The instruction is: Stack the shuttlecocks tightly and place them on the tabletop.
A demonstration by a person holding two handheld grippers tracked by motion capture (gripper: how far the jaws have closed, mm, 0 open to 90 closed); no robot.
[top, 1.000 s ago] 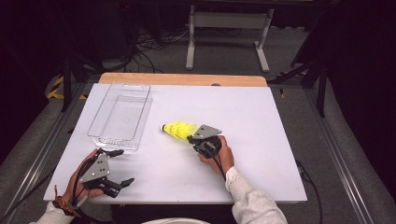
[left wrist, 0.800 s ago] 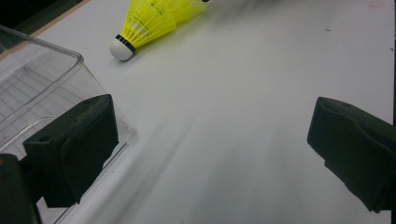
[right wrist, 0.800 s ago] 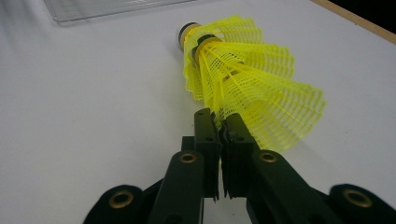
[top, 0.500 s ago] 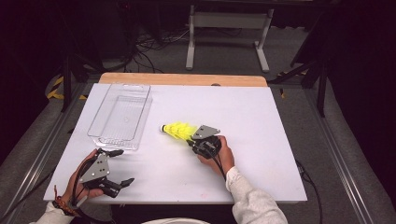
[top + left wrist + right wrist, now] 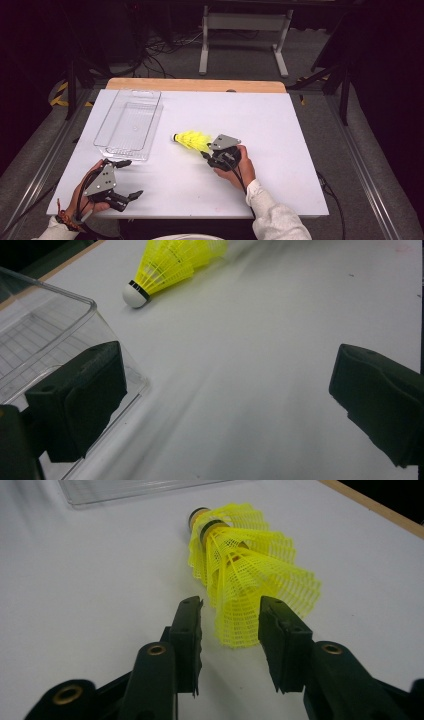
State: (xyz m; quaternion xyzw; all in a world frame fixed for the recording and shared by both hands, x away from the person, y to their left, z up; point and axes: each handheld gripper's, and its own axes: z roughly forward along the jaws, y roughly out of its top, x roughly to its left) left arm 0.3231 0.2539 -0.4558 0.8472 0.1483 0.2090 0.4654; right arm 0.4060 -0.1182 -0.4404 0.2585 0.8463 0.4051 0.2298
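Observation:
Yellow plastic shuttlecocks (image 5: 191, 140), nested into one stack, lie on their side on the white table, cork end toward the tray. My right gripper (image 5: 206, 151) sits at the skirt end. In the right gripper view the mesh skirt (image 5: 245, 565) lies between the jaws of that gripper (image 5: 230, 630), which have just been opening, with a gap beside the left pad. My left gripper (image 5: 129, 178) rests near the front left, wide open and holding nothing. The left gripper view shows the left gripper (image 5: 227, 405) on bare table, with the shuttlecocks (image 5: 170, 265) farther off.
A clear plastic tray (image 5: 131, 127) holding nothing stands at the table's left, just beyond my left gripper; its corner (image 5: 45, 325) is beside the left jaw. A wooden strip (image 5: 195, 85) runs along the far edge. White tabletop stretches to the right.

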